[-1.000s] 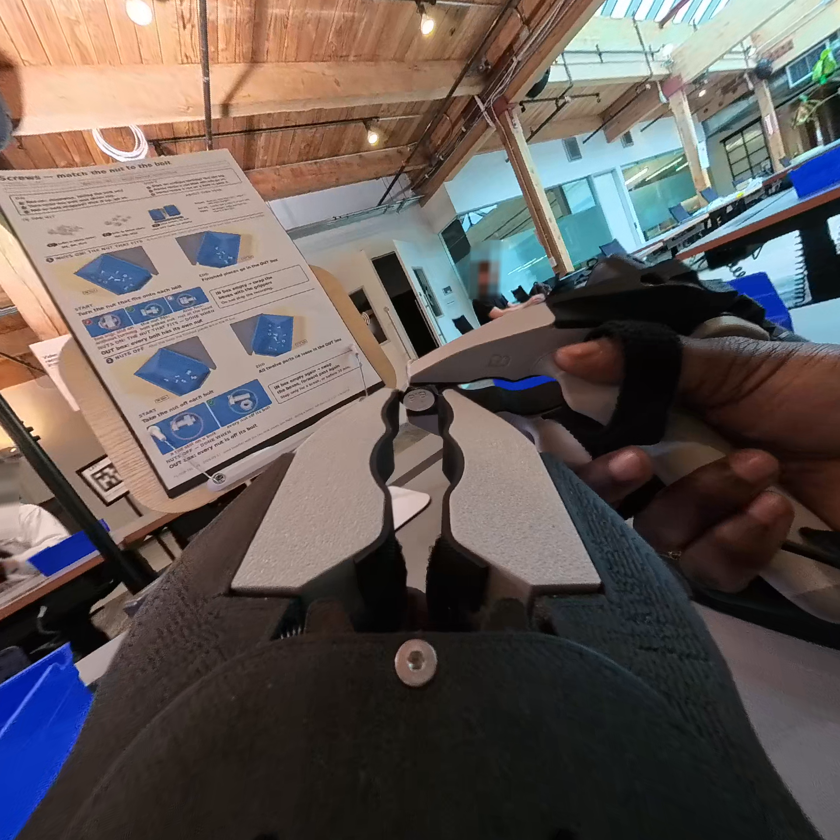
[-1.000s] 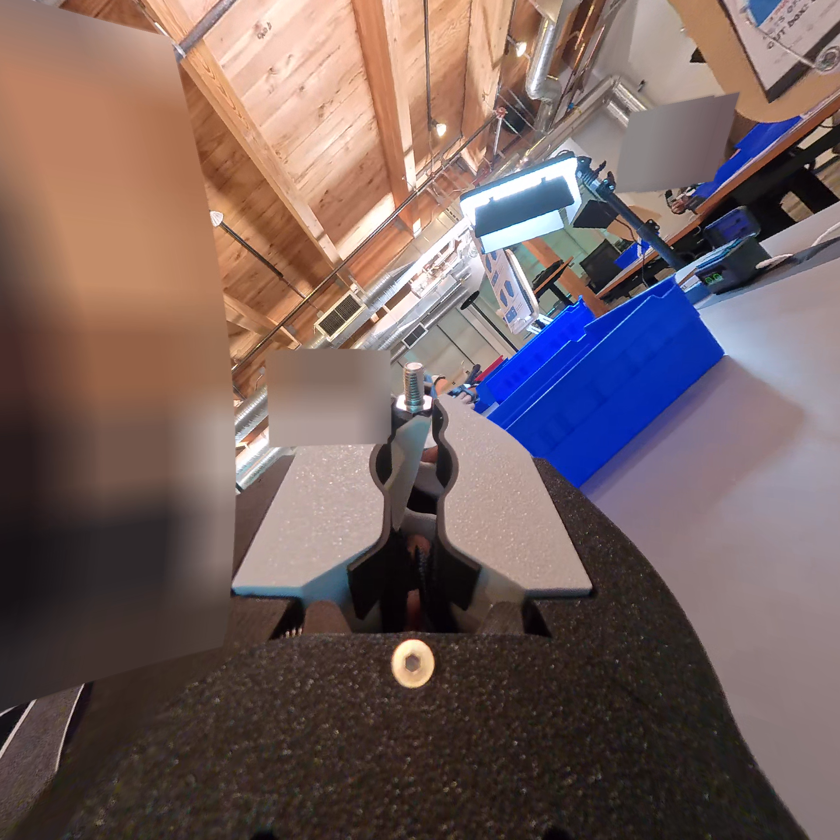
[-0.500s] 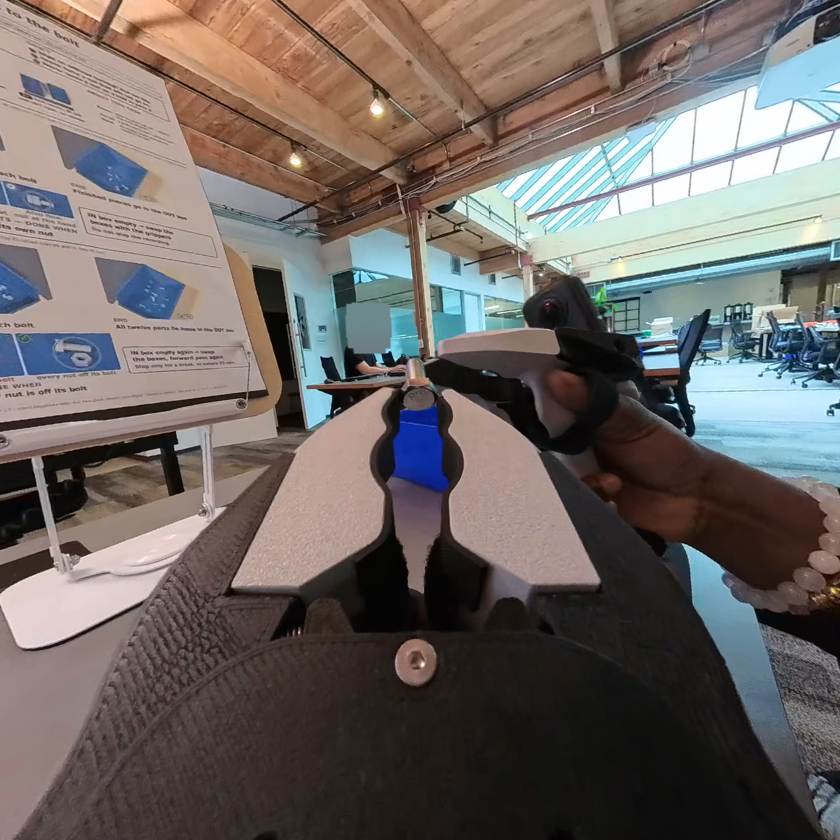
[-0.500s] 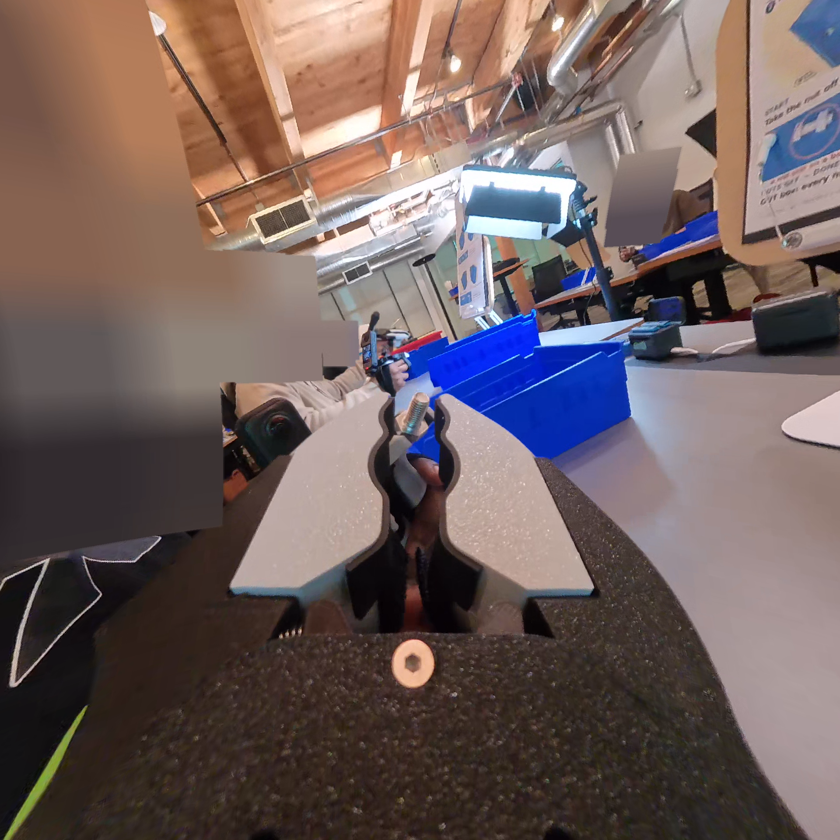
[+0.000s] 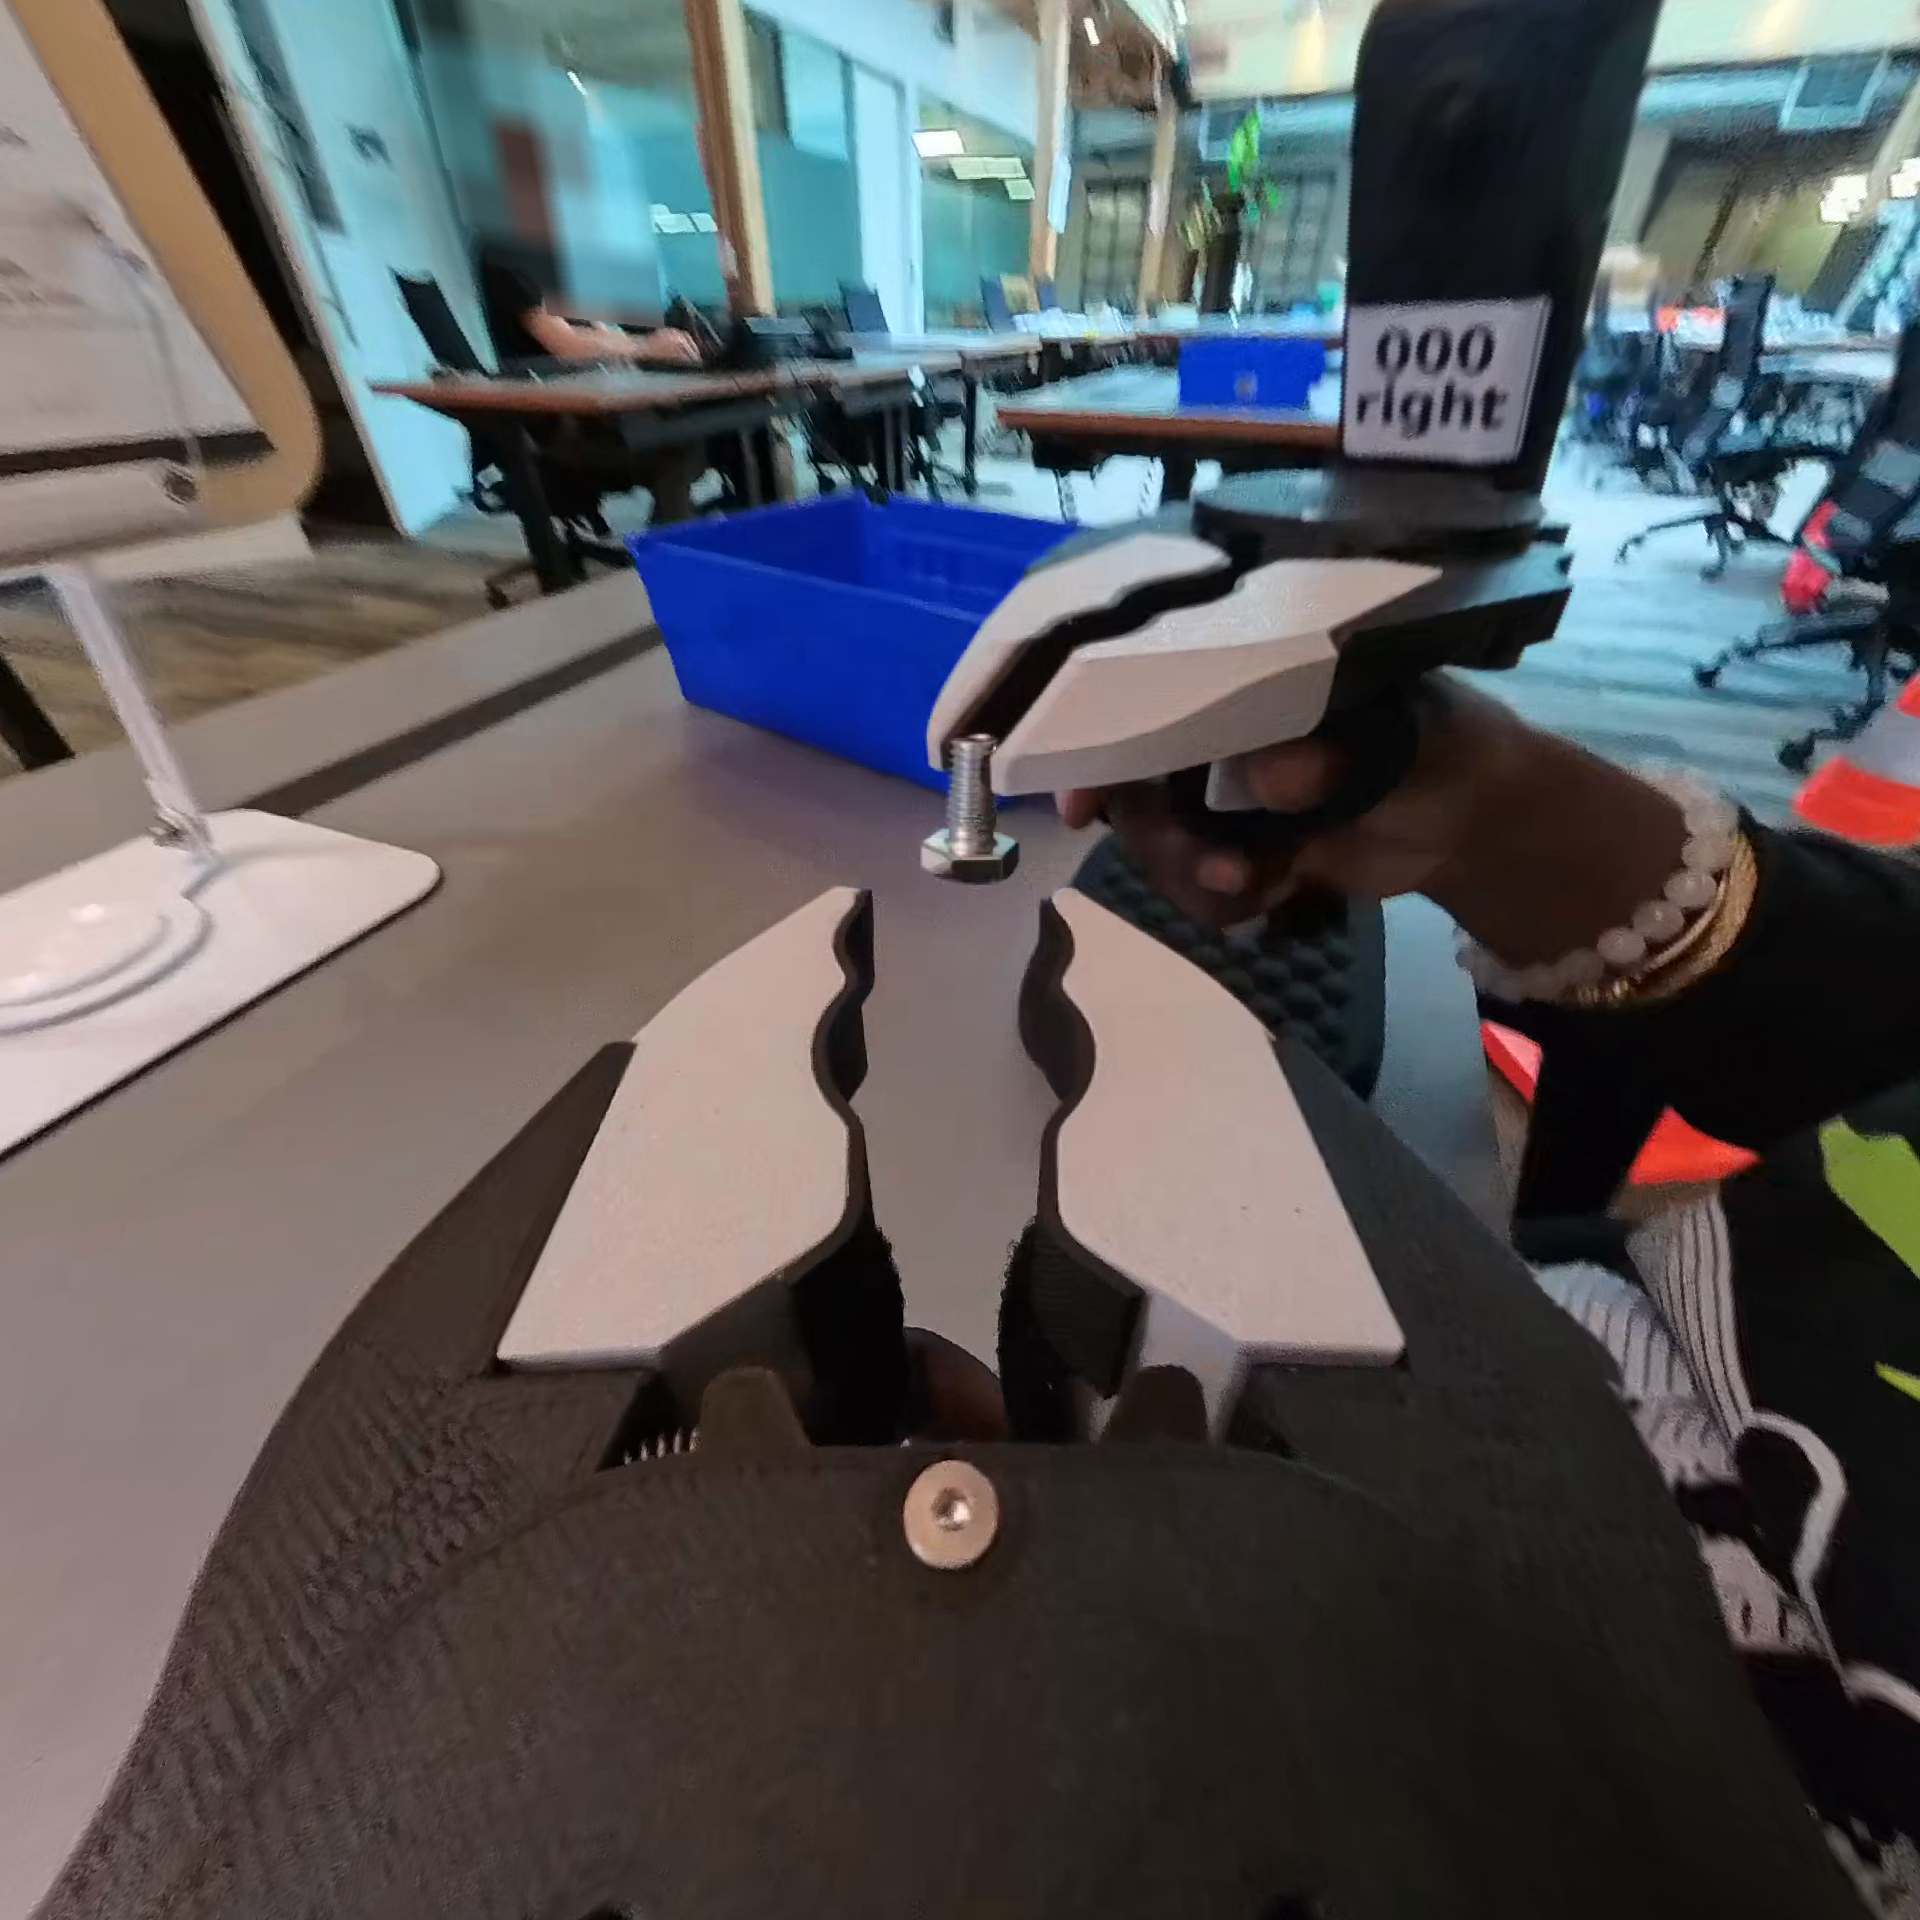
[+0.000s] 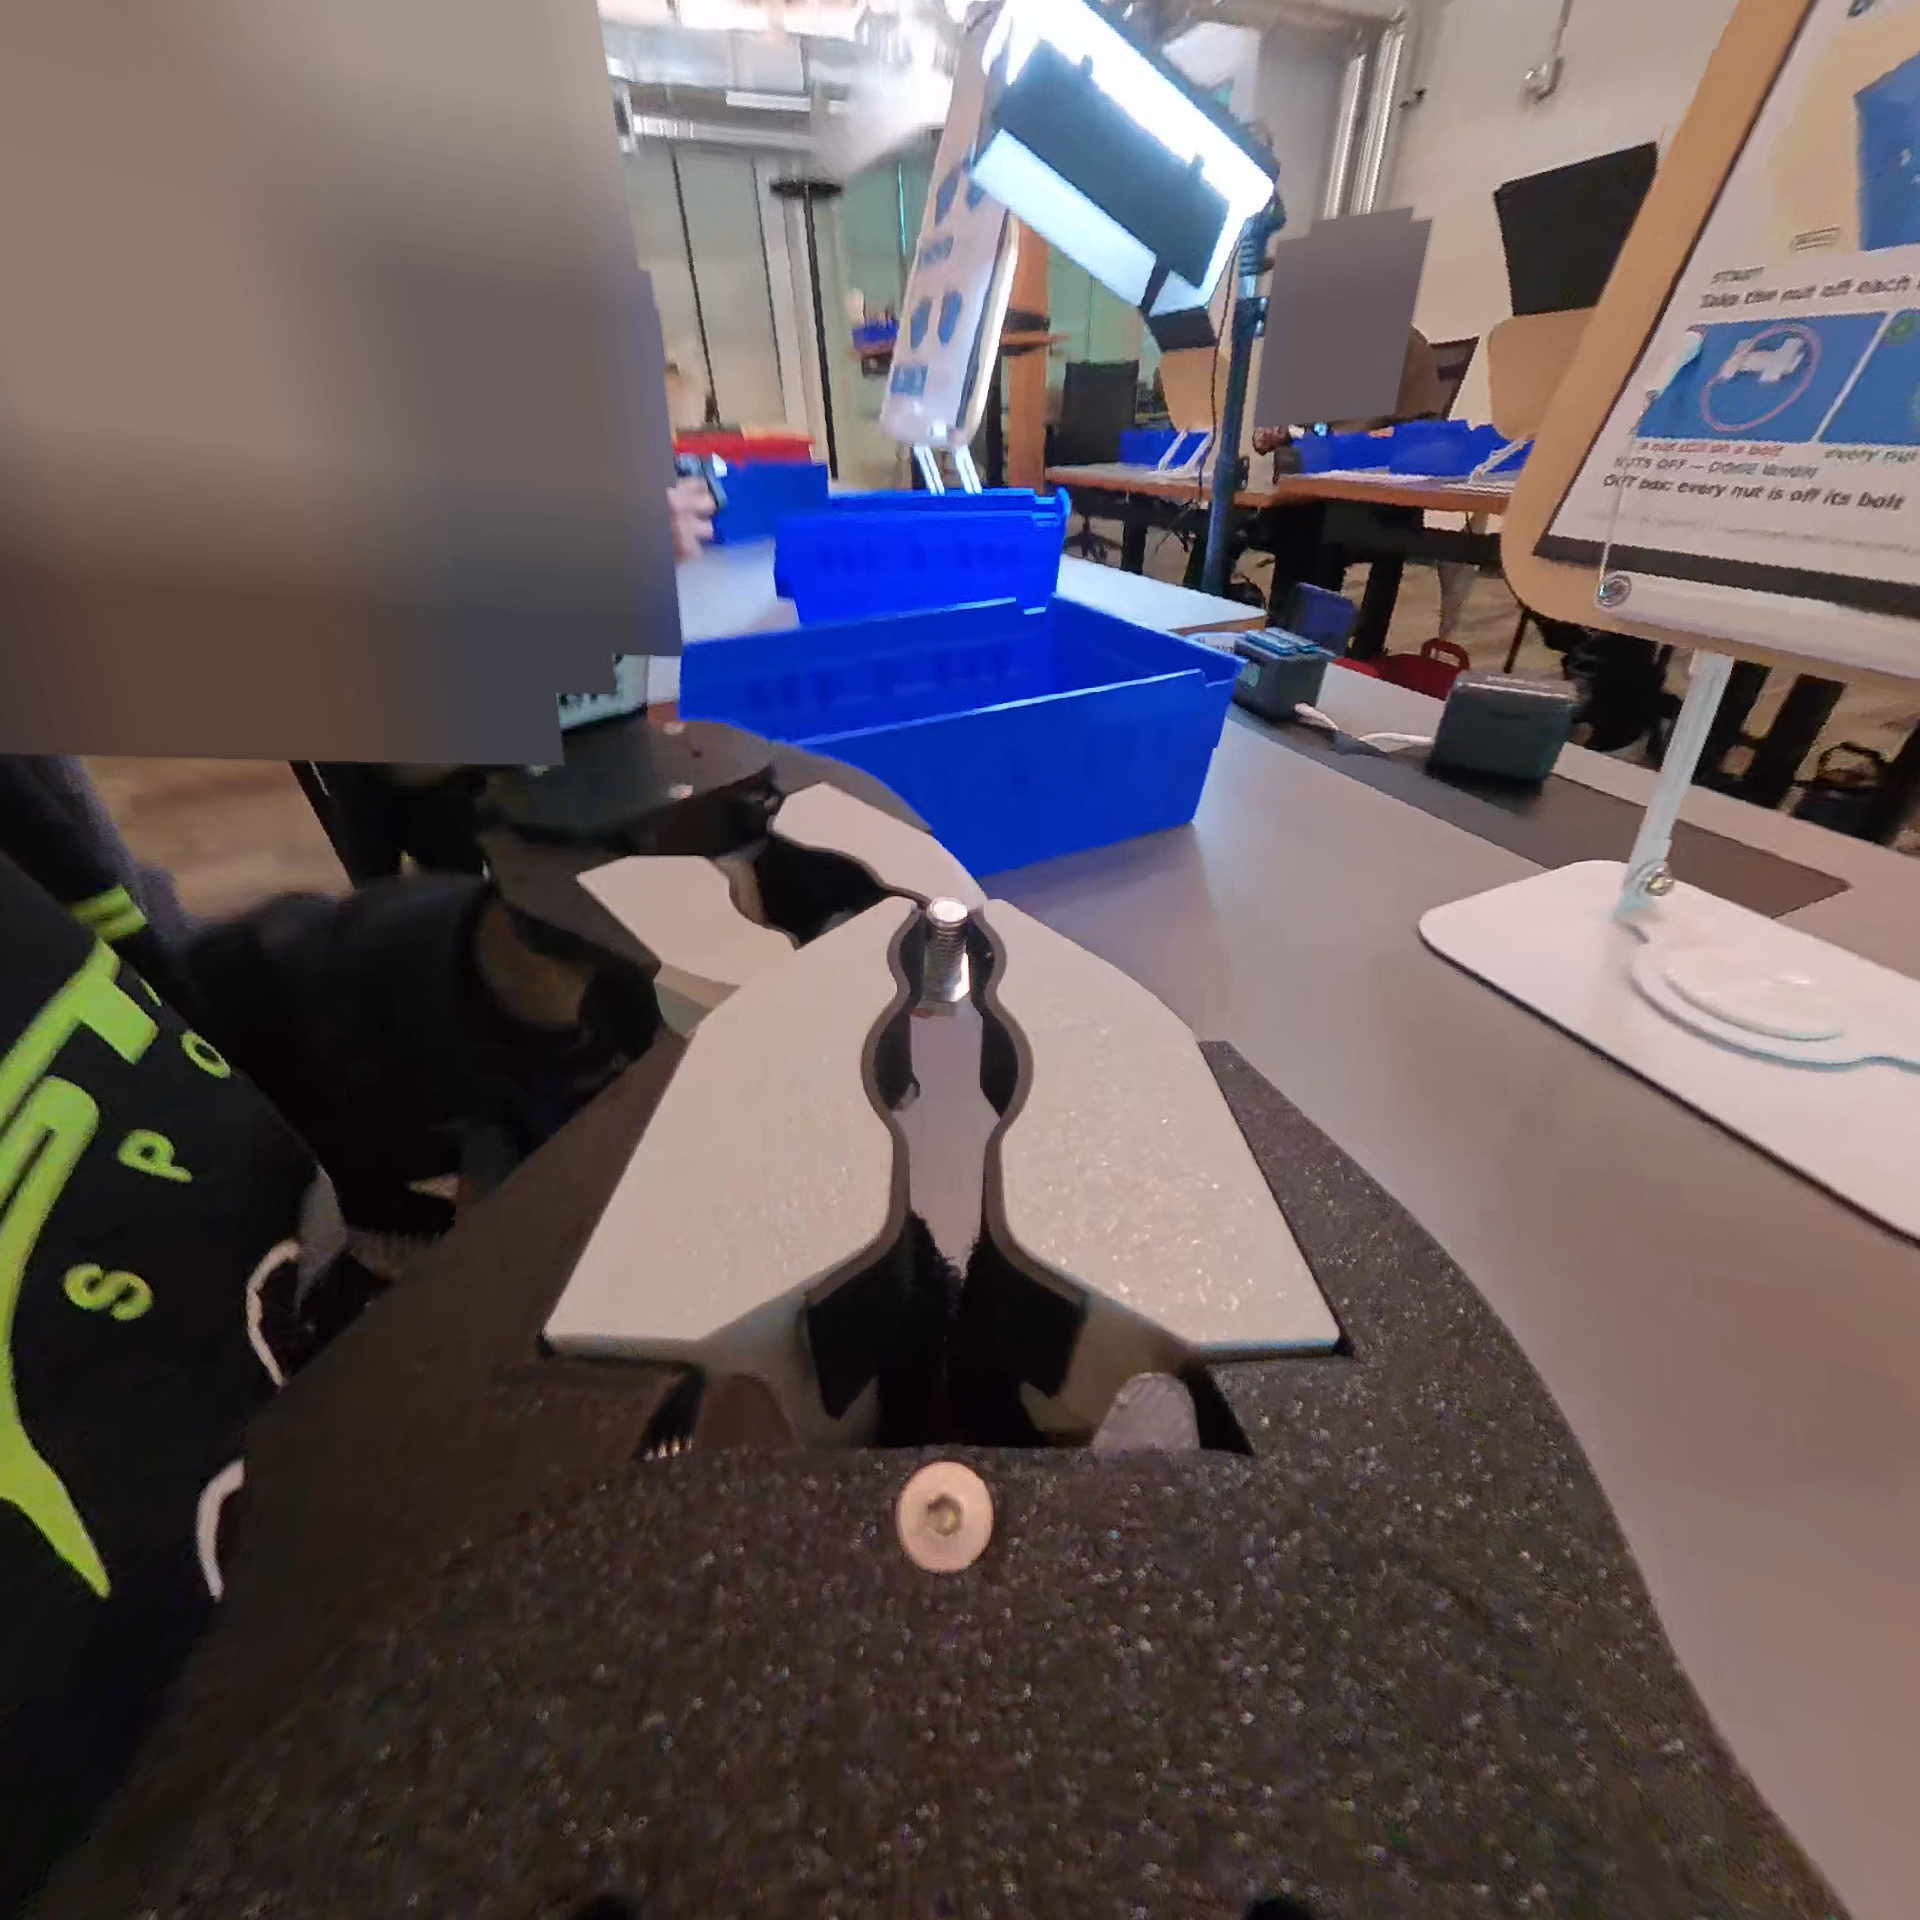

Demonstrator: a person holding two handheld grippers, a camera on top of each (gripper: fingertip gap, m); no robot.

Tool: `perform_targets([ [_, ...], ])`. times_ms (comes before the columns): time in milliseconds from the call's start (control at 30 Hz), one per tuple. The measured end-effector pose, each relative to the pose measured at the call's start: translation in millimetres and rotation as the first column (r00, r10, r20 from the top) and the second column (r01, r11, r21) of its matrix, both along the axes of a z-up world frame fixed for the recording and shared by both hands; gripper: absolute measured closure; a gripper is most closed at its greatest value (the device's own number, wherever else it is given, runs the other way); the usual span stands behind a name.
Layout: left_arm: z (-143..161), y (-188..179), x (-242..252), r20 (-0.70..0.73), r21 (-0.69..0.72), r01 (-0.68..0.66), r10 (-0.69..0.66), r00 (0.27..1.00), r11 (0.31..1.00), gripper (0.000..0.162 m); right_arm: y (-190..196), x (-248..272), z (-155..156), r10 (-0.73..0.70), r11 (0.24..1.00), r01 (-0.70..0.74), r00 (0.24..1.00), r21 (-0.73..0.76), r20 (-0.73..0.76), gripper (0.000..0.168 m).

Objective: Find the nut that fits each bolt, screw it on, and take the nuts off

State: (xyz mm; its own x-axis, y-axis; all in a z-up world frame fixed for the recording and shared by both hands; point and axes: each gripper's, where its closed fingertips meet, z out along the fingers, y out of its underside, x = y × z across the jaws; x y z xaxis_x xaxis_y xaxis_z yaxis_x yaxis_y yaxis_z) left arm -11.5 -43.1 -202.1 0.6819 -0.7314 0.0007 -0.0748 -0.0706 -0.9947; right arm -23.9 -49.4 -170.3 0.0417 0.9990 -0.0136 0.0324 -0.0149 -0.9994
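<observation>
Steel bolt (image 5: 970, 792), threaded, one item: pinched by its thread end in the closed tips of the right gripper (image 5: 971, 732), centre of the left wrist view, hanging head-down over the grey table (image 5: 540, 997). Whether the hexagon at its lower end is the bolt's own head or a nut cannot be told. In the right wrist view the same bolt (image 6: 943, 954) stands between the tips at frame centre.

Left gripper (image 5: 954, 914): fingers parted to a moderate gap, holding nothing, lower centre, just below the bolt and not touching it.

Blue bin (image 5: 831, 613): on the table, upper centre, behind the bolt; contents hidden.

Instruction board stand (image 5: 156, 935): white base, left edge.

Progress, as judged: one bolt in hand; nothing shows how many pairs are finished, and the bin's remaining parts cannot be counted.
</observation>
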Motion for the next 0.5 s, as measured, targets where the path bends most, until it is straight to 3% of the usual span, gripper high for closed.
perform_targets([
  [233, -11.1, -7.6, 12.6, -0.042, -0.017, 0.102, -0.103, 0.994, 0.995, 0.136, -16.6, -4.3, -7.3, 0.085, 0.995, -0.085, 0.996, 0.054, 0.012, 0.161],
  [433, -10.6, -1.8, 9.4, -0.079, 0.032, 0.036, -0.034, 0.996, 0.999, 0.139, -16.6, -6.1, -9.8, 0.072, 0.997, -0.073, 0.997, 0.038, 0.009, 0.161],
  [500, -14.1, -5.4, 13.7, -0.1, 0.022, 0.069, -0.067, 0.993, 0.997, 0.14, -19.6, -6.5, -13.2, 0.094, 0.993, -0.095, 0.995, 0.064, 0.025, 0.161],
])
